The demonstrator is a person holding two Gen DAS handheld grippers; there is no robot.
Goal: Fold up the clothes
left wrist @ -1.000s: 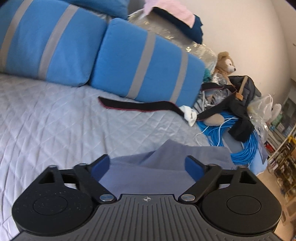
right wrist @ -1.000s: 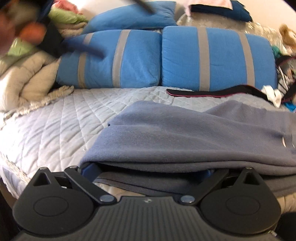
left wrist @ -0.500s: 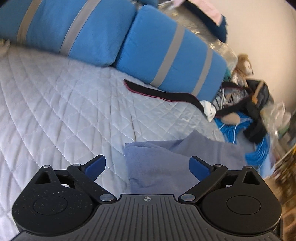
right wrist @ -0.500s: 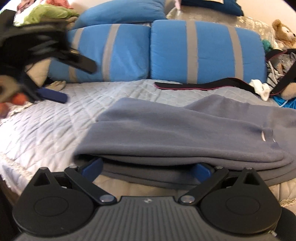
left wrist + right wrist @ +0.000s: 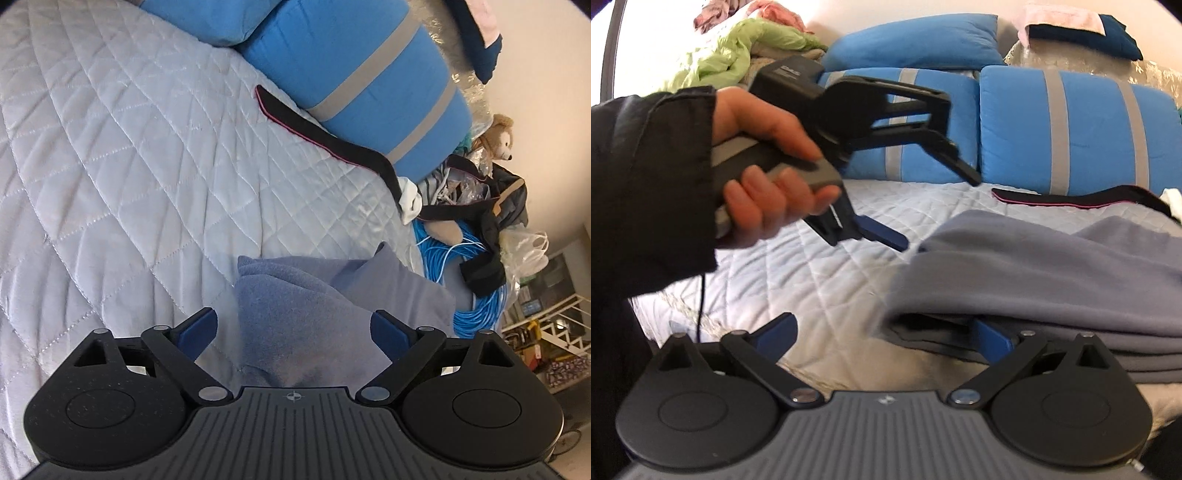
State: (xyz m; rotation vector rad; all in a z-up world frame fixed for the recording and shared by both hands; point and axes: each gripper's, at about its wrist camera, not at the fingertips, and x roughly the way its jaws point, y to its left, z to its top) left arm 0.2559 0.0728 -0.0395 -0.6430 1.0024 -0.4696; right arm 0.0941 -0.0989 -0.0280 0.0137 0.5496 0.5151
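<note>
A grey-blue fleece garment (image 5: 1052, 273) lies folded in layers on the quilted bed (image 5: 820, 280). My right gripper (image 5: 882, 334) is open at the garment's near left corner. Its right finger (image 5: 991, 338) sits under the folded edge, and its left finger is over bare quilt. A hand holds my left gripper (image 5: 923, 199) open above the quilt, just left of the garment. In the left wrist view, the left gripper (image 5: 293, 332) hangs open over one bunched end of the garment (image 5: 295, 295), and its fingers do not touch the cloth.
Blue pillows with grey stripes (image 5: 1071, 125) line the back of the bed. A black strap with pink edging (image 5: 325, 136) lies in front of them. A coil of blue cable (image 5: 476, 314), a black bag (image 5: 495, 229) and a teddy bear (image 5: 495, 136) crowd the bed's right side. A green duvet (image 5: 738, 51) is at the back left.
The left gripper has swung down and now looks along the bed over the garment's end. The right gripper has shifted left, so its left finger is clear of the cloth.
</note>
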